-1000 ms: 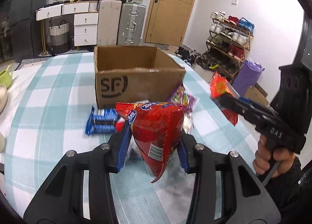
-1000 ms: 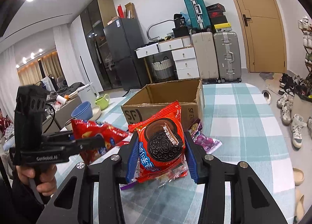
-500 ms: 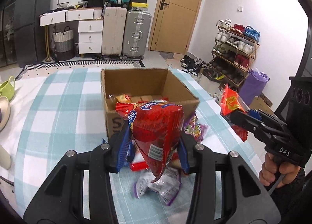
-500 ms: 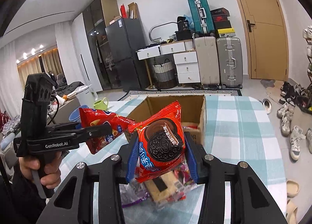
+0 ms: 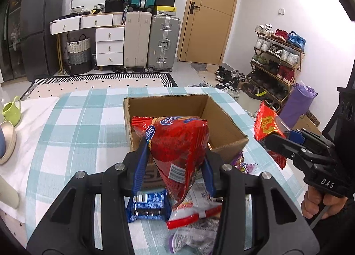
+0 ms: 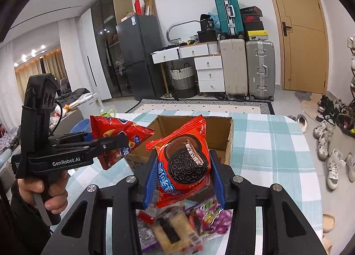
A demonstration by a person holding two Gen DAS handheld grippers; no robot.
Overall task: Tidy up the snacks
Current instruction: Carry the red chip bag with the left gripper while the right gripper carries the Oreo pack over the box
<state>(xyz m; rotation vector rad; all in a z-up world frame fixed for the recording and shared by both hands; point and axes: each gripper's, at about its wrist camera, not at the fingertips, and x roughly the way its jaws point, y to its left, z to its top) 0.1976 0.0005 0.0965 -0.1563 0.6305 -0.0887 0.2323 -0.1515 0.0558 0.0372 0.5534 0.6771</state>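
Red packets clamped in both grippers, left gripper and right gripper.

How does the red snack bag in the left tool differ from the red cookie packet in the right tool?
The red snack bag in the left tool is puffy, tapering to a point below the pads; the red cookie packet in the right tool is flatter and squarer. The bag pictures cone-shaped chips; the packet a dark sandwich cookie. Both are clamped and held up near the open cardboard box.
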